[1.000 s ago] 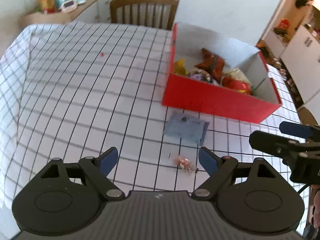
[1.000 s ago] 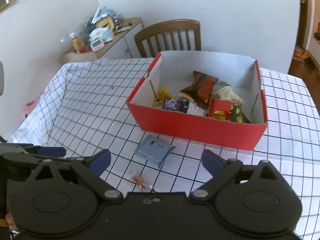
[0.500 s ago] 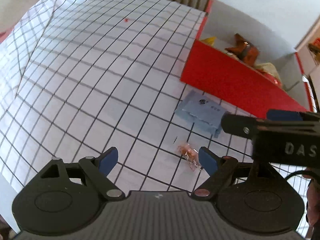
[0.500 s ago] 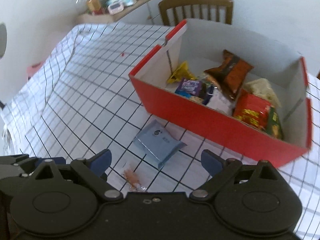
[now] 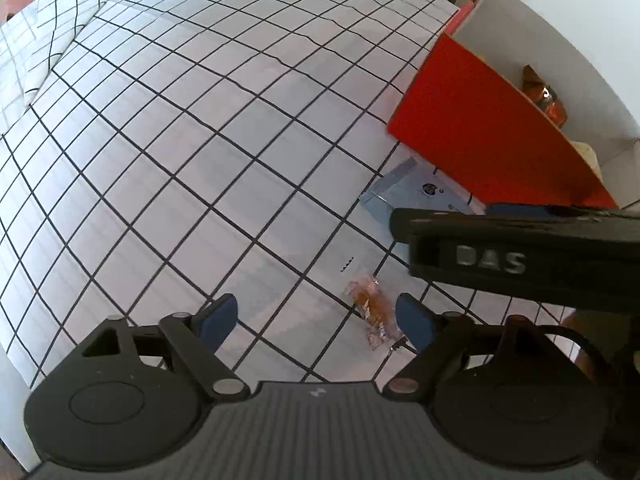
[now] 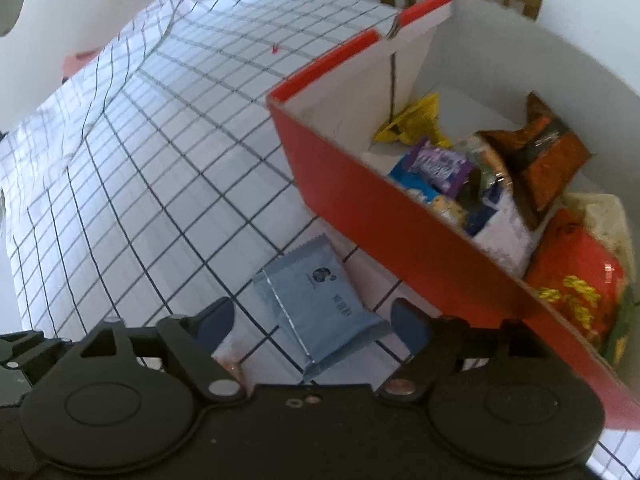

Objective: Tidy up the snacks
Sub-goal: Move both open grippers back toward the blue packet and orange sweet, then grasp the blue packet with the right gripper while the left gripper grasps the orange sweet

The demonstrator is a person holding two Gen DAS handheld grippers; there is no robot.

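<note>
Checked tablecloth (image 5: 240,128) carries red box (image 6: 360,208), blue packet (image 6: 320,304), small candy (image 5: 370,304).

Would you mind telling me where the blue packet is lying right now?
In the right wrist view, the blue packet lies flat on the checked tablecloth, just outside the red box.

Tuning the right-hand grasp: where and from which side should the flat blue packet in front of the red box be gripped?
Probably from above, across the blue packet's narrow width at mid-body. It lies flat on the checked tablecloth, its long axis running diagonally away from the red box. The right gripper already straddles it; its jaws have just been closing, pads not yet pressing.
</note>
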